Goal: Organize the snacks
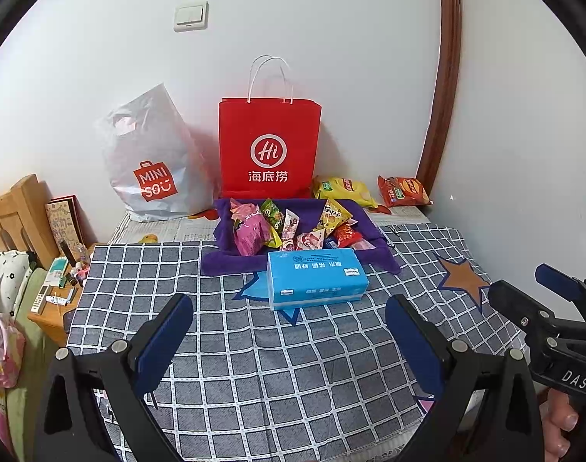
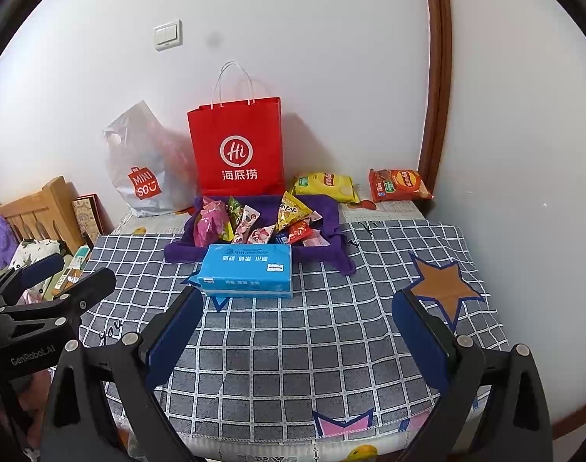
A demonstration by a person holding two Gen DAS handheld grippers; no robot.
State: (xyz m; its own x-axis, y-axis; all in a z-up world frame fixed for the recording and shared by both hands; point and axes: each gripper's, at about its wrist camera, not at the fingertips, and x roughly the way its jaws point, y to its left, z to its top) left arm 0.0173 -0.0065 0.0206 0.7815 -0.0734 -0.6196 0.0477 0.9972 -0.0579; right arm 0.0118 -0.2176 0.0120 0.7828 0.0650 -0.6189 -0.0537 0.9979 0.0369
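A: Item one, grippers. The left gripper [image 1: 289, 331] and right gripper [image 2: 297, 331] both stood wide apart, holding nothing, low over the checked cloth [image 2: 331, 346] at the near edge.

B: Item two, snacks?

A: A heap of small packets [image 1: 293, 227] lay on the purple cloth [image 1: 231, 261] at mid-table. A yellow chip bag [image 2: 325, 186] and an orange chip bag [image 2: 399, 184] lay apart behind it, near the wall. A red bag [image 1: 270, 146] stood upright behind the heap; a grey bag [image 1: 154, 161] slumped to its left.

B: Obstacles?

A: A blue tissue pack [image 1: 316, 279] sat just before the heap, touching the purple cloth (squarely in the reach path).

B: Risks, as judged?

A: A low reach would likely have shoved the tissue pack into the packets. Those overlapped, so one pinch might have dragged a neighbour off the cloth. Chip bags, air-filled, would probably have slipped or crushed under a hard squeeze. The red bag, light and tall, might have tipped if knocked at the rim.
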